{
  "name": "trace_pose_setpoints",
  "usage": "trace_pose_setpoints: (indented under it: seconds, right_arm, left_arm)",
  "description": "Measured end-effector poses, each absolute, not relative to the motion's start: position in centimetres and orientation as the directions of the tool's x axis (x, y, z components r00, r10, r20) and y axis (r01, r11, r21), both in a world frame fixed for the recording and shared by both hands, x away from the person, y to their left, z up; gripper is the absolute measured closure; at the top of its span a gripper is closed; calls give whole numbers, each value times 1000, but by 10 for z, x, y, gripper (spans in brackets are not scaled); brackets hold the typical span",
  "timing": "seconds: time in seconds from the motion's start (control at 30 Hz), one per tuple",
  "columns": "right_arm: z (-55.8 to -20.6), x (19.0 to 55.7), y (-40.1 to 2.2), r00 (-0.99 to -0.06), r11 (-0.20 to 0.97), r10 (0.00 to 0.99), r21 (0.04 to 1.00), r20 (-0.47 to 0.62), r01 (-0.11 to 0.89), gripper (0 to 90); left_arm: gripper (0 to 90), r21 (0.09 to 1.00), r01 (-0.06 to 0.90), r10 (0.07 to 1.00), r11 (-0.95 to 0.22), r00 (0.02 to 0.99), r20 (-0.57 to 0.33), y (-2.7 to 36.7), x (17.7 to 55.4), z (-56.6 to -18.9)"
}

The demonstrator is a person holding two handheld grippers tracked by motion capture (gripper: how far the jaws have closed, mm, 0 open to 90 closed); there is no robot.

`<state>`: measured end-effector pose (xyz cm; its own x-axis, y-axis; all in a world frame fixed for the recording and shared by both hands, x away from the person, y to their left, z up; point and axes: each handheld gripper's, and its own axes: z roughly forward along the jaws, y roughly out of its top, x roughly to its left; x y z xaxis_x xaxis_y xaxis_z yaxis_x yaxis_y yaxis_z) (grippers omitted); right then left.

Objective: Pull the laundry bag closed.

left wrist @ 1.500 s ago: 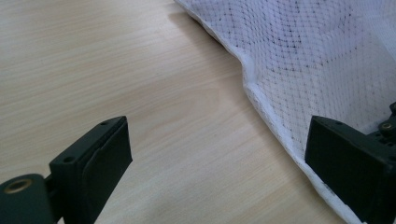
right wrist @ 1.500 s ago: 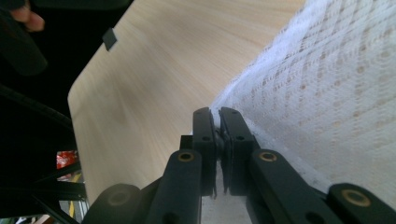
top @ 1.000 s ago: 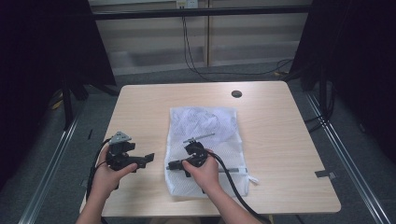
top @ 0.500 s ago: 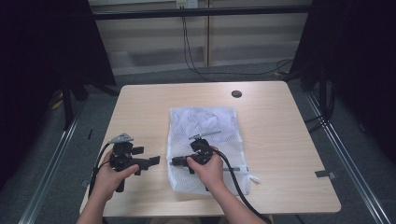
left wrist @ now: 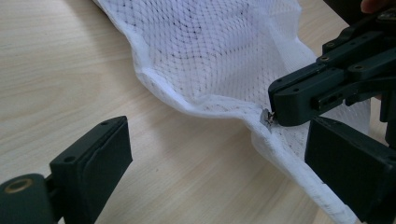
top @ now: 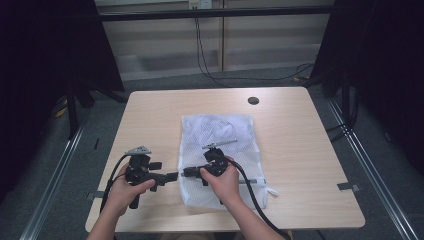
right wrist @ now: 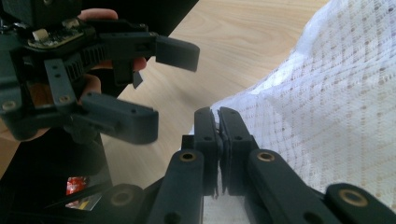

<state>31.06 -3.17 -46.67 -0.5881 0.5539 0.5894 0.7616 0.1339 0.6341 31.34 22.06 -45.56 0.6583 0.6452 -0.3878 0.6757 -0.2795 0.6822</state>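
Fingers of our right gripper (top: 186, 172) pinch the mesh bag's (top: 220, 135) left edge from the high view; our left gripper (top: 172, 176) waits just beside it on the table (top: 300, 150). Left gripper view: wide fingers, metal zipper pull (left wrist: 267, 117) clamped by the other gripper. Right gripper view: fingers (right wrist: 205, 130) closed on the hem. Opening looks barely begun.

A light wooden table (top: 150, 112); a white mesh bag (top: 217, 135) lies flat on it; a dark round cap (top: 253, 100) sits beyond the bag.

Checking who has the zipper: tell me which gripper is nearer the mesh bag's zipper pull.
Right. The right gripper is clamped on the zipper pull; the left gripper hangs open beside the mesh bag.
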Motion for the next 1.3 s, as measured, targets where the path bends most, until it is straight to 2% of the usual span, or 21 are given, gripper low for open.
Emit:
trace_pose_setpoints:
  seconds: [0.27,0.47,0.87,1.3]
  right_arm:
    - [-465,310,-31,-592,136,555,639,585,757,876]
    - [-464,310,-32,-597,131,551,647,582,751,876]
    - [-461,310,-31,-599,120,557,658,575,743,876]
    - [-457,311,-31,-602,114,555,664,575,739,876]
  left_arm:
    - [88,667,683,628,-298,667,-402,212,313,-459]
    - [134,658,672,608,-340,691,-392,205,311,-460]
    - [288,646,682,577,-343,695,-429,201,312,-460]
    - [415,620,654,542,-433,739,-401,191,311,-461]
